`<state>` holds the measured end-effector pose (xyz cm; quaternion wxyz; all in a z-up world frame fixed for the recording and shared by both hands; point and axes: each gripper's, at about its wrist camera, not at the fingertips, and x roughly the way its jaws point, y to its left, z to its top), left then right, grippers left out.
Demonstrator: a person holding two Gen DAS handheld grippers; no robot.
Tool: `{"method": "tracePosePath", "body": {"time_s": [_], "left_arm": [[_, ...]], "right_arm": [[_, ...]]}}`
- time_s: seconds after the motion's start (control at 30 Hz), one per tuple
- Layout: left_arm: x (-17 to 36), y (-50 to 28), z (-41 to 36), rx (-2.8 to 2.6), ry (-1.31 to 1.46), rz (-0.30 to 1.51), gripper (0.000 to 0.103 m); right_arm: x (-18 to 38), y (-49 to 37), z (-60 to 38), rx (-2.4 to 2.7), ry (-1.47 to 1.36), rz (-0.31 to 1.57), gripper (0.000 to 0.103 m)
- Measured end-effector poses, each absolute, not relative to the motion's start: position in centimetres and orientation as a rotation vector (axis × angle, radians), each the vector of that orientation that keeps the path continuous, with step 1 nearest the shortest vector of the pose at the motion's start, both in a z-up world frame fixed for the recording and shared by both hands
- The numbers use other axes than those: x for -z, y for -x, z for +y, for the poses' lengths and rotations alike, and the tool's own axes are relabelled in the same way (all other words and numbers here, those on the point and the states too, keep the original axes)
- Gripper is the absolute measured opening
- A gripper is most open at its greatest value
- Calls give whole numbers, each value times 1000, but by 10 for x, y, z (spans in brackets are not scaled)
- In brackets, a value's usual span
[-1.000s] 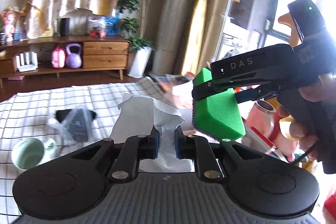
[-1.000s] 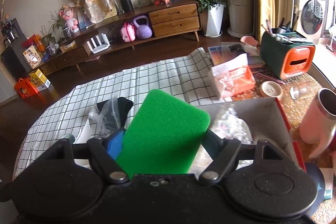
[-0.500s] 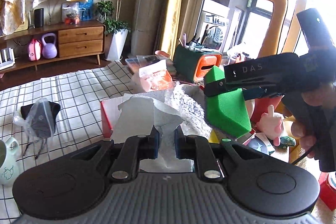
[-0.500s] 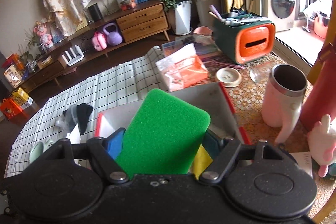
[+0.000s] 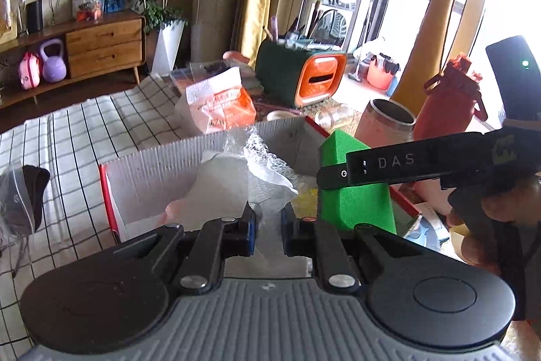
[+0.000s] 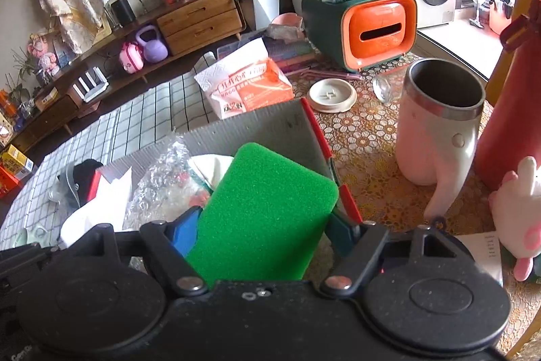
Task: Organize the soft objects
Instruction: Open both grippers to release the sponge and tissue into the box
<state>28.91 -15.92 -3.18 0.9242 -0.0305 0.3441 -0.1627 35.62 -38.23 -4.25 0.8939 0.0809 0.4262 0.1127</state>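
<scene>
Green sponge [image 6: 267, 212], black-and-white checked cloth [image 5: 81, 131], red-edged grey box [image 6: 263, 124].

A checked tablecloth [image 5: 84, 137] bears the grey box [image 5: 162, 171] and tissue pack [image 6: 247, 87].

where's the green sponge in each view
Left wrist view: green sponge right of centre, clamped in the right hand-held gripper, over the grey box.
Right wrist view: sponge at centre bottom between the fingers.
Shared landmark: orange-fronted organizer.
</scene>
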Motion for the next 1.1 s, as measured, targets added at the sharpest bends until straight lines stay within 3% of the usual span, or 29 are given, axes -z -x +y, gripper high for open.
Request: {"method": "tracePosePath", "body": {"time_s": [0.53,1.1], "left_arm": [[85,-321,-145,309,128,909,14],[64,-301,-142,294,87,875,19]], "right_arm": [[75,-366,-358,-230,-97,936,78],[57,-354,-364,-218,-102,925,84]]}}
